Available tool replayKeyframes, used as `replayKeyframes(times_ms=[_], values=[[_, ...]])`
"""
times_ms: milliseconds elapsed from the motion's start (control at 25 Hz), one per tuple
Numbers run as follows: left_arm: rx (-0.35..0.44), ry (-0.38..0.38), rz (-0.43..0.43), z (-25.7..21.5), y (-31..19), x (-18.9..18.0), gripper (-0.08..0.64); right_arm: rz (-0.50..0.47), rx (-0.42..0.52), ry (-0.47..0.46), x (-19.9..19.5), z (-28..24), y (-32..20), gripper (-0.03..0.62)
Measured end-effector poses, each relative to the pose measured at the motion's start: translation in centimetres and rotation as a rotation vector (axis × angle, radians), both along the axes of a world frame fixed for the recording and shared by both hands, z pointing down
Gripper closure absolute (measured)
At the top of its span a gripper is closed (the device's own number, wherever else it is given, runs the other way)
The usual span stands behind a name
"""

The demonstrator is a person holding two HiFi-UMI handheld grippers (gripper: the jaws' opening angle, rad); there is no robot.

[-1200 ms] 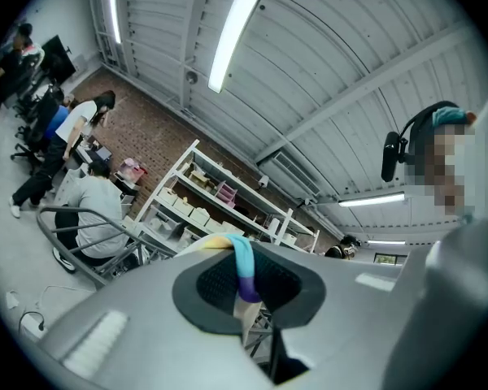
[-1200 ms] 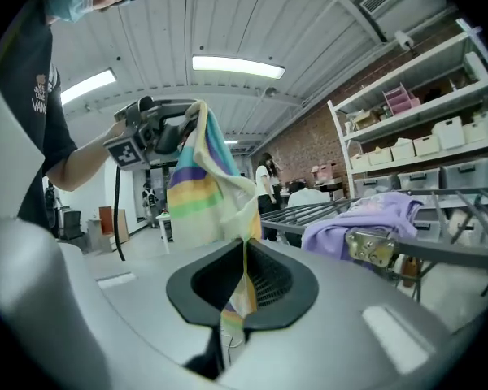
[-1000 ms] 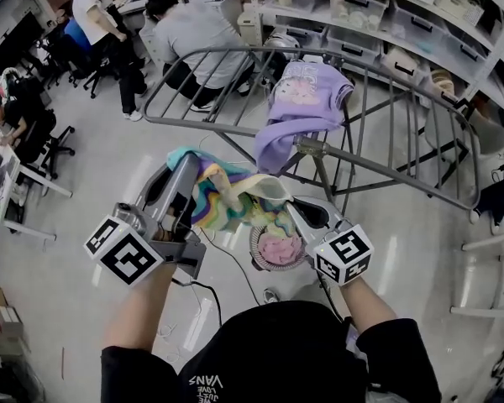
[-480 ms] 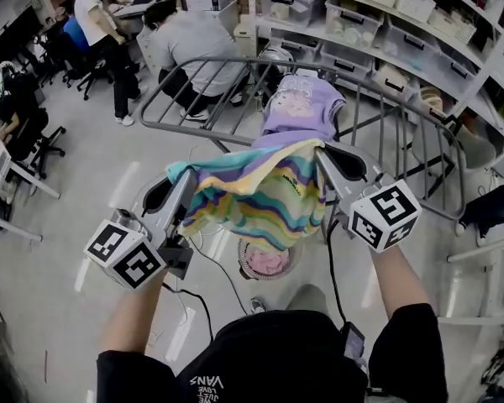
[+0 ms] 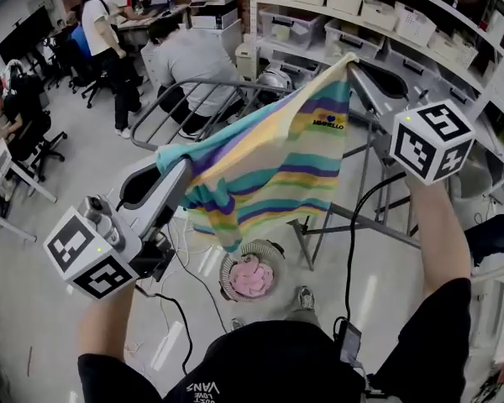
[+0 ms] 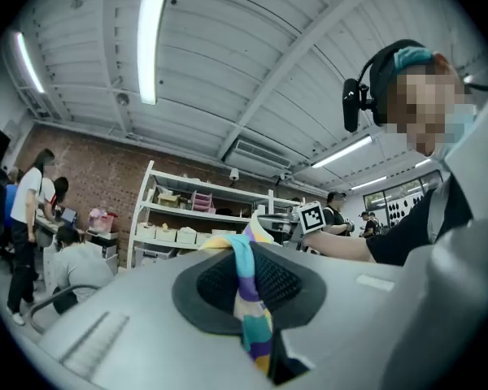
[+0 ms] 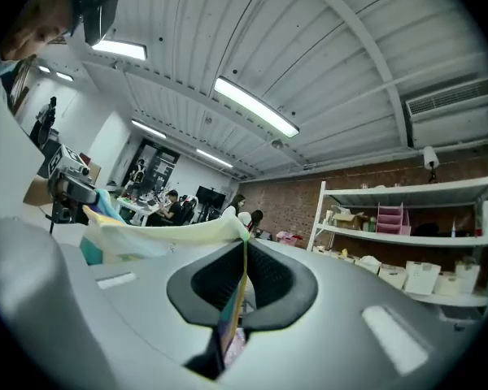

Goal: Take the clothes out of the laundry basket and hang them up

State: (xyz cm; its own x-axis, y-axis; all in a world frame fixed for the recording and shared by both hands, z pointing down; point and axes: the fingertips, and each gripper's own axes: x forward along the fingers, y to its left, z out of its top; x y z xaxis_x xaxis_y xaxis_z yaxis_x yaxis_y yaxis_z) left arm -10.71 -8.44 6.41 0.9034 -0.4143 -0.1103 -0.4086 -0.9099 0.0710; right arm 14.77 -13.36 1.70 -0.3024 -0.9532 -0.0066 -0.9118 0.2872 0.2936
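A teal, yellow and purple striped garment [image 5: 269, 166] hangs stretched in the air between both grippers. My left gripper [image 5: 175, 168] is shut on its lower left corner, and the striped cloth [image 6: 250, 303] runs between the pads. Higher up, my right gripper [image 5: 351, 62] is shut on the top right corner, with the cloth's edge [image 7: 237, 287] pinched in its jaws. Far below on the floor stands the round laundry basket [image 5: 228, 267] with a pink garment [image 5: 252, 277] inside. The grey metal drying rack [image 5: 178, 101] stands behind the garment, largely hidden by it.
White shelves with storage bins [image 5: 378, 15] line the back right. People sit and stand at desks [image 5: 189, 53] at the back left, with office chairs [image 5: 46, 145] on the left. Cables [image 5: 185, 263] trail across the floor near the basket.
Both grippers have risen and moved apart, the right one going up and to the right. The striped garment went from bunched to spread flat, and it now hides the purple shirt on the rack.
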Motion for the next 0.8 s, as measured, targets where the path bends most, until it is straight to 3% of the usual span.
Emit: replayKeyframes(times_ms=[320, 640, 800], values=[[0.116, 0.040, -0.053, -6.1, -0.5, 11.1, 0.538, -0.013, 0.073, 0.071, 9.7, -7.5, -5.4, 0.575], [0.159, 0.063, -0.034, -9.9, 0.5, 24.0, 0.538, -0.016, 0.111, 0.050, 20.4, -10.6, -9.2, 0.575], [0.172, 0.075, -0.003, -11.2, 0.8, 26.3, 0.538, 0.002, 0.116, 0.033, 22.2, -10.9, -10.4, 0.575]])
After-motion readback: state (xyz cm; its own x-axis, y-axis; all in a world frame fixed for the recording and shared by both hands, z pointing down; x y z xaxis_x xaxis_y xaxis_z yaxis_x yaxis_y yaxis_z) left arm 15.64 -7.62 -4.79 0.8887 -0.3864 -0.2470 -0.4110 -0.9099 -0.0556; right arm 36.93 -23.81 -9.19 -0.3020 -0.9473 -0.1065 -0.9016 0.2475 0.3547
